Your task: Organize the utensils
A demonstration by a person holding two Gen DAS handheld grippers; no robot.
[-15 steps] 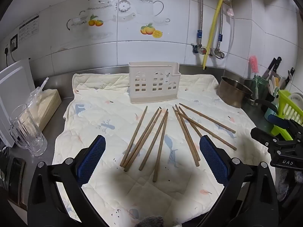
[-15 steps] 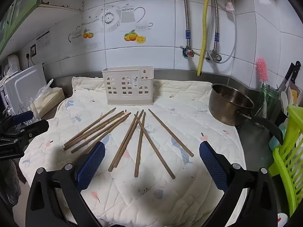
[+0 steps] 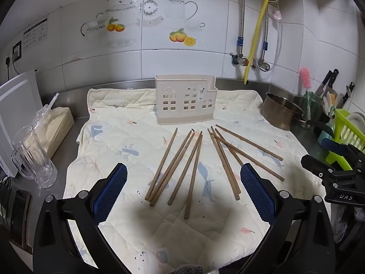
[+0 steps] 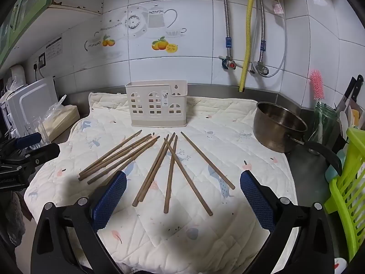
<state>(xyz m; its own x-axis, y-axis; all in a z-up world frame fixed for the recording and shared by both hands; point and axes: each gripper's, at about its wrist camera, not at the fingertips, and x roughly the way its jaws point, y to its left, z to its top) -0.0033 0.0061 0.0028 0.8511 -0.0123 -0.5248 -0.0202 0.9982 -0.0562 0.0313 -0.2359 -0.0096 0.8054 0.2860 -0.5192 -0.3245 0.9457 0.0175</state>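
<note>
**Both tools wide, nothing gripped**

Left tool (image 3: 183, 182) and right tool (image 4: 183, 183) are held spread wide above the quilted cloth (image 3: 109, 137) on the counter (image 4: 303, 166), nothing between the pads. Wooden chopsticks (image 3: 191, 162) are fanned loose on the cloth just beyond (two rough bunches, some crossing). Cream utensil holder (image 3: 186, 101) stands upright behind them, near the wall. Steel pot (image 4: 277, 125) is seen at right.

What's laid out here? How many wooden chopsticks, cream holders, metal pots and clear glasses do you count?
Wooden chopsticks: 10
Cream holder: 1
Metal pot: 1
Clear glass: 1
Total: 13
</note>
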